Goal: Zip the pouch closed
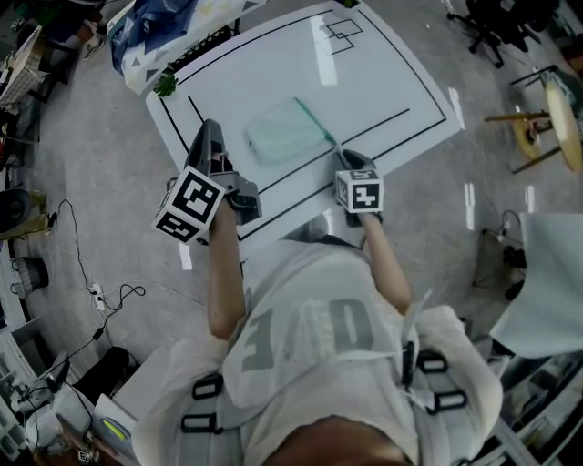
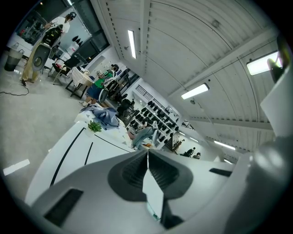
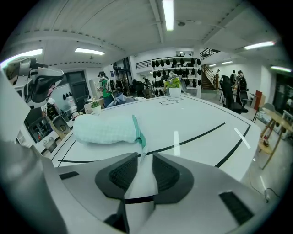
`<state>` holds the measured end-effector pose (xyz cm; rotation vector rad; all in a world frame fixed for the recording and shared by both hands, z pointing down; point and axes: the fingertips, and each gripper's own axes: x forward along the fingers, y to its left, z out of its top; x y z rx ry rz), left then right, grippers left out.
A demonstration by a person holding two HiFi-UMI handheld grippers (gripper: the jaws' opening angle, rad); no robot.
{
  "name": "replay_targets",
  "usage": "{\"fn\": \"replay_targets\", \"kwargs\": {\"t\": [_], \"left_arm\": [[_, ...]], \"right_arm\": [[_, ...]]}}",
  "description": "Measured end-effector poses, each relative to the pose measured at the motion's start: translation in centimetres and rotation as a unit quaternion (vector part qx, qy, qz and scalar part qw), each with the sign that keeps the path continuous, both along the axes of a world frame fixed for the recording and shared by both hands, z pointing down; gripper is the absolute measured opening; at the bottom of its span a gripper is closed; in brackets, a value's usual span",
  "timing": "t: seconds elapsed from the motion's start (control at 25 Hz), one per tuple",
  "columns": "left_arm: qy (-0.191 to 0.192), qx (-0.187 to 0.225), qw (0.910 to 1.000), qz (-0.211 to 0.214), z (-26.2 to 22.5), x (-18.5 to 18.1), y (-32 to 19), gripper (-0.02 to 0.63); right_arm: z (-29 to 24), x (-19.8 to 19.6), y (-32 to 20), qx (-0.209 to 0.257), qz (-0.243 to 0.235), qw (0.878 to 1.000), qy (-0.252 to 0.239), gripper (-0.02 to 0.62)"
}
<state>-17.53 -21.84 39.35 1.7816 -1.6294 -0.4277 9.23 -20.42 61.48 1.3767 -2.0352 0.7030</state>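
A mint-green pouch (image 1: 287, 132) lies on the white table (image 1: 383, 82), its zipper edge toward the right. In the right gripper view the pouch (image 3: 105, 130) is just ahead, and its green zipper end (image 3: 140, 139) reaches down to the fingertips. My right gripper (image 1: 342, 157) (image 3: 143, 157) sits at that corner, jaws a narrow gap apart and not pressing on the tab. My left gripper (image 1: 210, 132) (image 2: 147, 154) hovers left of the pouch, shut with nothing in it, aimed across the table (image 2: 73, 155).
Black lines mark out a rectangle on the table (image 3: 192, 119). A small green plant (image 1: 165, 86) (image 2: 94, 126) and a blue cloth (image 1: 155, 23) sit at the far left corner. Chairs and stands (image 1: 537, 118) are on the floor to the right.
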Motion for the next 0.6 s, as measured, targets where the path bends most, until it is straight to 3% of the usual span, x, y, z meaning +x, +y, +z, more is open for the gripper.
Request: {"fn": "replay_targets", "kwargs": {"t": [0.04,0.08,0.28,0.48,0.6], "left_arm": [[0.000,0.000,1.0000,0.000,0.0,0.0,-0.1,0.011],[-0.001,0.000,1.0000,0.001,0.0,0.0,-0.1,0.011],[-0.033,0.002,0.9995,-0.003,-0.4,-0.2,-0.1,0.011],[-0.150,0.014,0.9886,-0.001,-1.4,0.3,-0.1,0.011],[-0.214,0.027,0.9764,0.008,-2.3,1.2,-0.2,0.011]], "right_arm": [[0.0,0.1,-0.2,0.001,0.002,1.000,-0.004,0.101],[-0.1,0.1,-0.4,0.002,0.005,1.000,-0.008,0.110],[-2.8,0.5,-2.3,0.032,0.020,0.999,-0.029,0.110],[-9.0,0.5,-5.2,0.119,0.011,0.993,-0.010,0.110],[-13.8,-0.3,-6.1,0.167,0.013,0.985,-0.041,0.110]]}}
